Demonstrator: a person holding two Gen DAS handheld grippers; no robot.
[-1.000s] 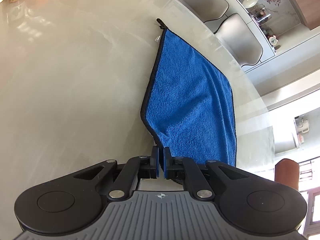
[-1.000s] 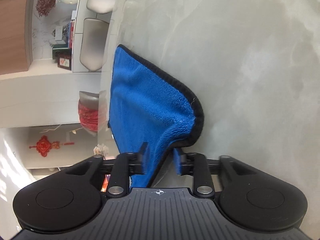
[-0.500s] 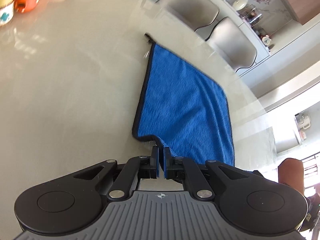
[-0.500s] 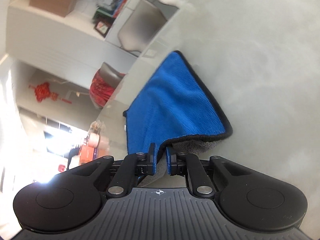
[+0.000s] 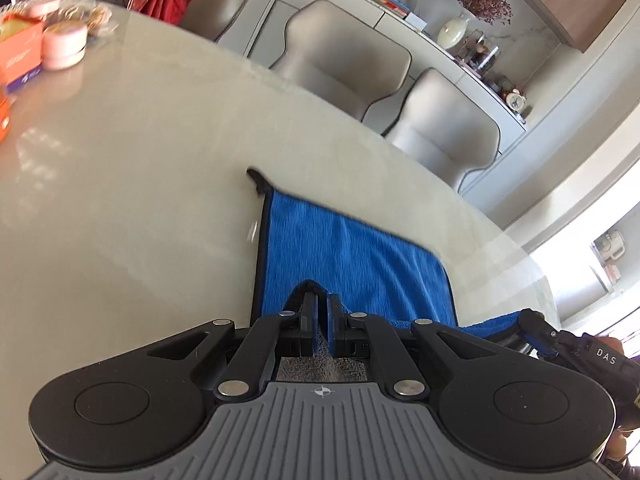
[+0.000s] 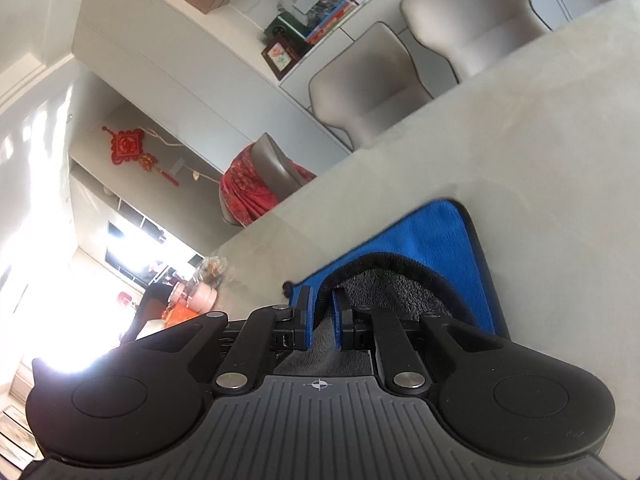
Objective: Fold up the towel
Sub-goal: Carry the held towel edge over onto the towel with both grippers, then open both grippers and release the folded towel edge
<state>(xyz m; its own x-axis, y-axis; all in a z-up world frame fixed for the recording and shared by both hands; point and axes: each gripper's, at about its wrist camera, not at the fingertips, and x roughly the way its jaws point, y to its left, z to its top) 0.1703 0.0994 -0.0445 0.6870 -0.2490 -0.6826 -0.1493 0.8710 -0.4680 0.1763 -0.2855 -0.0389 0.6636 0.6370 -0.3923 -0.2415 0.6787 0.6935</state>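
Observation:
A blue towel (image 5: 352, 256) with black trim and a grey underside lies on the beige table (image 5: 140, 180). My left gripper (image 5: 322, 308) is shut on its near left corner, lifted and curled over. My right gripper (image 6: 324, 304) is shut on the near right corner, and the towel (image 6: 440, 240) folds over there, grey side (image 6: 384, 288) showing. The right gripper also shows in the left wrist view (image 5: 536, 332) at the lower right, holding the towel's edge. The far corners rest flat on the table.
Beige chairs (image 5: 352, 64) stand along the table's far edge, one draped with red cloth (image 6: 248, 192). An orange box (image 5: 20, 56) and a pink jar (image 5: 64, 46) sit at the table's far left. Shelves with ornaments (image 5: 480, 48) line the wall behind.
Both grippers have lifted the near corners and carried them forward toward the far edge. The right gripper closed on its corner. Less flat towel shows ahead and the views have tilted up.

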